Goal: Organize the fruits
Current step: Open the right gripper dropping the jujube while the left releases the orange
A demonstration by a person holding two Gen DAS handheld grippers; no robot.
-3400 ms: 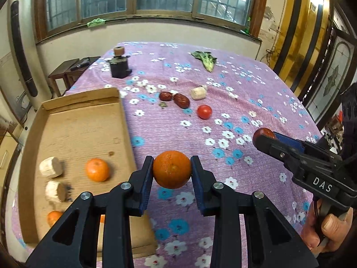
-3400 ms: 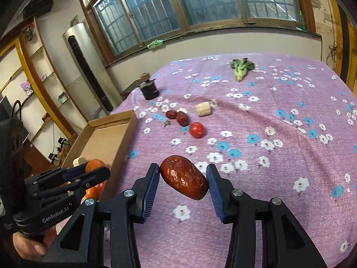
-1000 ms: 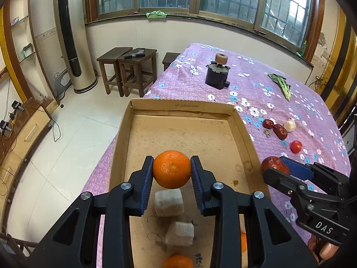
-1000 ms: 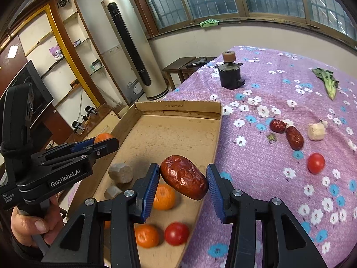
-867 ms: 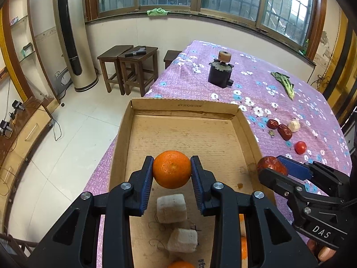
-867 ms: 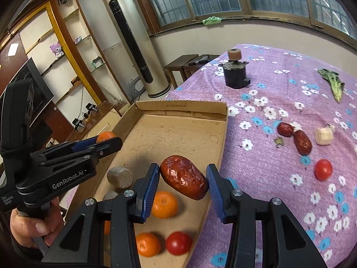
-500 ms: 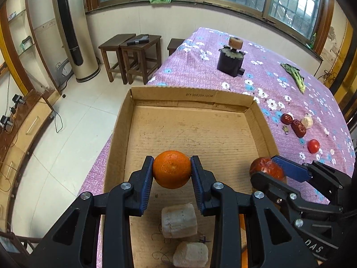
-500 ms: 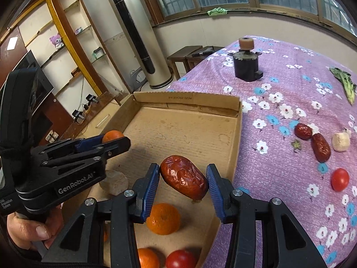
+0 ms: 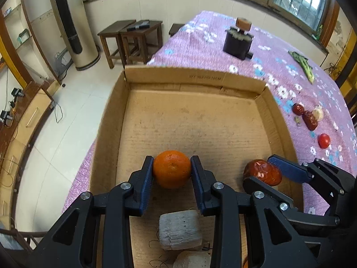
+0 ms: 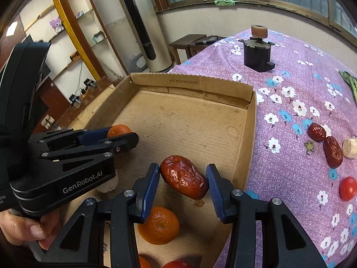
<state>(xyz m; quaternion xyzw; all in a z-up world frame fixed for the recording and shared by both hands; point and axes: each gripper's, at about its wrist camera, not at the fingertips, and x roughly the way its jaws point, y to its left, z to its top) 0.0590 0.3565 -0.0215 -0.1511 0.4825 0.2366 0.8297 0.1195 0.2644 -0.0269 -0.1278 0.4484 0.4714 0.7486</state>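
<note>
Fruit now carried down over the cardboard box (image 9: 236, 81), off the floral cloth.
Left gripper (image 9: 171, 170) pinching orange (image 9: 171, 168), right gripper (image 10: 183, 179) pinching red date (image 10: 184, 176); ready for release inside.

Left tool (image 9: 171, 172): black body, blue pads; holds an orange mandarin (image 9: 171, 168). Right tool (image 10: 184, 183): black body, blue pads; holds a glossy, wrinkled dark red date (image 10: 184, 176). Box (image 9: 189, 79): plain brown cardboard with dark printed lettering. Cloth (image 10: 296, 89) on the worktop: purple, patterned with white and blue flowers. Loose tomato (image 10: 347, 188): red. Block (image 9: 179, 230) in the box: pale grey-white.
</note>
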